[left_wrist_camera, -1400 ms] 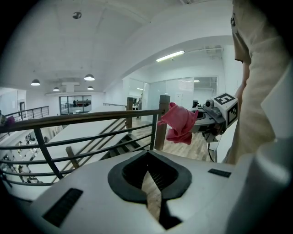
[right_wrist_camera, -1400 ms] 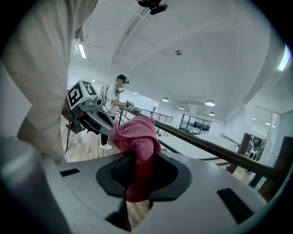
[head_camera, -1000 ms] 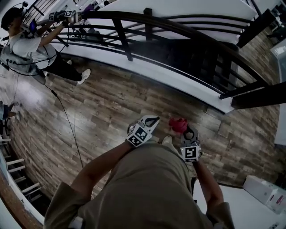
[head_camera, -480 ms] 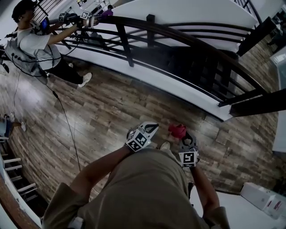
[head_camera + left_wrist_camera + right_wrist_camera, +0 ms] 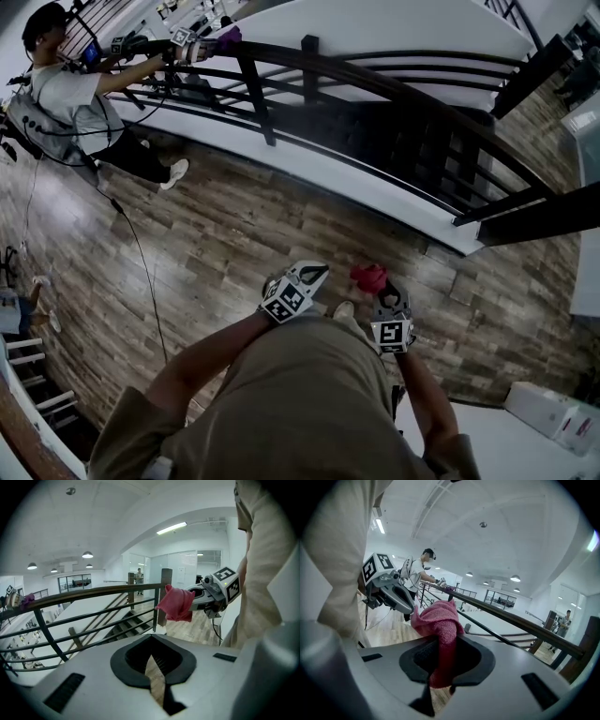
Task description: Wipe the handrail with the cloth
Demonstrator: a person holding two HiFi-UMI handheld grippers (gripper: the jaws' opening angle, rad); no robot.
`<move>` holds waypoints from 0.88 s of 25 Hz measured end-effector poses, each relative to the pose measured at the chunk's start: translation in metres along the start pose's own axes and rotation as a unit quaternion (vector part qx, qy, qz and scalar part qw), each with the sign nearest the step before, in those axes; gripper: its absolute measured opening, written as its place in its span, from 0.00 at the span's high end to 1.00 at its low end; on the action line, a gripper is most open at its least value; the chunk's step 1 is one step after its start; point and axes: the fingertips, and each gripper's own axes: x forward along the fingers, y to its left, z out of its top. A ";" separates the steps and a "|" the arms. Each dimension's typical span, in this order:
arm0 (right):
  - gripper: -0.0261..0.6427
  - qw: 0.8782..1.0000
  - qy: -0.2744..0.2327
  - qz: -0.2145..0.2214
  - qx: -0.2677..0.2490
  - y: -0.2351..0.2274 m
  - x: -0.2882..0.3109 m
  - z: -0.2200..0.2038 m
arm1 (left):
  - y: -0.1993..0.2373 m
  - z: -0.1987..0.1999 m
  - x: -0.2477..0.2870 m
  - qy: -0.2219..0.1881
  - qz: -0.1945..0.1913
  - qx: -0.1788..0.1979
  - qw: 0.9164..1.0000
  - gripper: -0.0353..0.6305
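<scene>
Shifted slightly lower in the head view, the right gripper (image 5: pixel 437 663) clamps the pink cloth (image 5: pixel 439 620); the left gripper (image 5: pixel 154 670) is nearly closed, empty, facing the handrail (image 5: pixel 84 592).

Head camera: mounted on the person's head and tipped steeply down. Nearest to it are the person's own torso (image 5: pixel 300 403) and, just past that, the left gripper (image 5: pixel 315 273) and right gripper (image 5: pixel 382 284). Farther out lie the plank floor (image 5: pixel 234 225) and the curved handrail (image 5: pixel 375 80) across the top.

Left gripper camera: seated close behind its own fingers (image 5: pixel 123 667). It faces roughly level at the handrail, with the stairs (image 5: pixel 123 629) beyond. The right gripper and the cloth (image 5: pixel 176 604) show at its right.

Right gripper camera: seated the same way, with the cloth filling the near field. It looks along the rail, and the left gripper shows at its left.

Shared: the handrail appears in all three views, and each gripper camera catches the other gripper. A second person (image 5: pixel 66 94) at the rail shows in the head view and the right gripper view.
</scene>
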 end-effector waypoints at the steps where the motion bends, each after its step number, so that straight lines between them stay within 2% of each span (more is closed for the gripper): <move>1: 0.84 1.000 0.008 -0.002 -0.003 -0.001 0.000 -0.002 | 0.000 0.000 0.000 0.001 -0.001 0.000 1.000 0.92; 7: 0.85 1.000 0.022 -0.003 -0.016 0.010 -0.001 0.005 | 0.002 -0.005 -0.016 -0.003 -0.007 0.010 1.000 0.92; 15: 0.85 0.997 0.034 0.046 -0.053 -0.015 0.009 -0.010 | 0.012 0.005 0.006 -0.003 0.003 -0.002 1.000 0.92; 19: 0.85 0.993 0.035 0.077 -0.079 -0.015 0.015 -0.016 | 0.011 0.007 0.016 -0.002 0.001 0.004 1.000 0.92; 22: 0.85 0.992 0.035 0.090 -0.081 -0.017 0.014 -0.024 | 0.006 0.008 0.020 0.003 0.005 0.002 1.000 0.92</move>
